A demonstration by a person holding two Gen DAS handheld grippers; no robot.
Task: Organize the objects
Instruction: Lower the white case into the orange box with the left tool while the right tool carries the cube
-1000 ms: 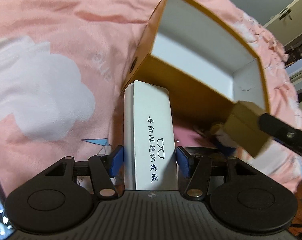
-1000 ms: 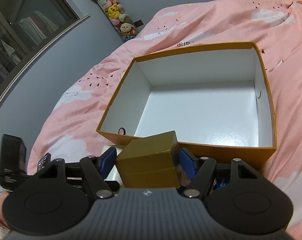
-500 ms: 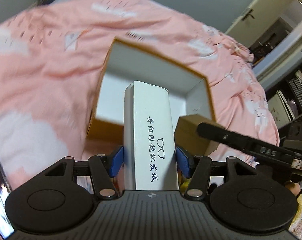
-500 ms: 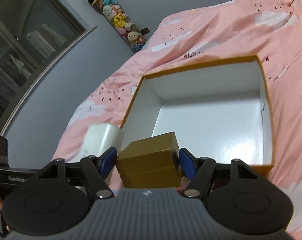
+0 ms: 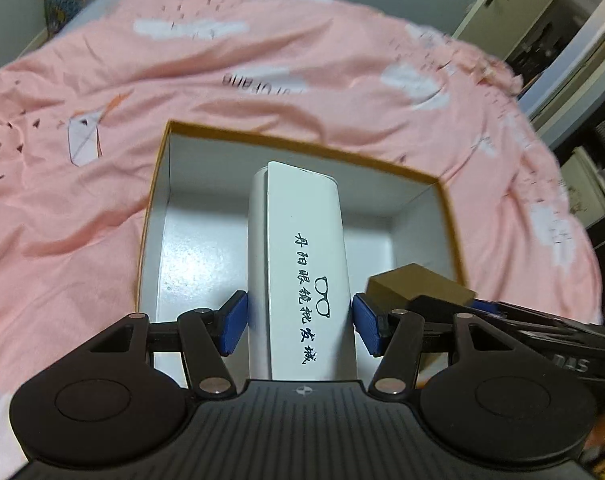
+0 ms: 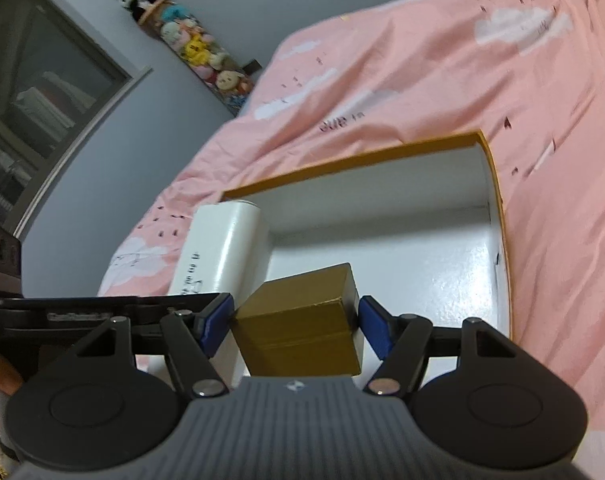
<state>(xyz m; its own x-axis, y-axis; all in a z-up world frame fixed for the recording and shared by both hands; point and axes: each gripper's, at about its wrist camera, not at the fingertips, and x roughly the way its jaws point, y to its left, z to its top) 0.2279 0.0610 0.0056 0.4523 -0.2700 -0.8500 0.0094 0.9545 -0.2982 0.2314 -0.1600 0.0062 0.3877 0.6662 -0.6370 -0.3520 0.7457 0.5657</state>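
Now carrying 2 things at once toward 1 container — likely to fill it in a single pass. Left gripper [image 5: 299,322] clamped on a white glasses case [image 5: 302,268], held lengthwise above the orange box [image 5: 155,184] on the pink bedspread [image 5: 62,220]. Right gripper [image 6: 295,326] clamped on a small gold box [image 6: 302,312], at the near edge. Nothing visible on the white floor inside — apparently empty.

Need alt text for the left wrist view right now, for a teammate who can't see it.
The left gripper holds a white glasses case over an open orange box with a white inside, on a pink cloud-print bedspread. At right, a small gold box is in the right gripper.
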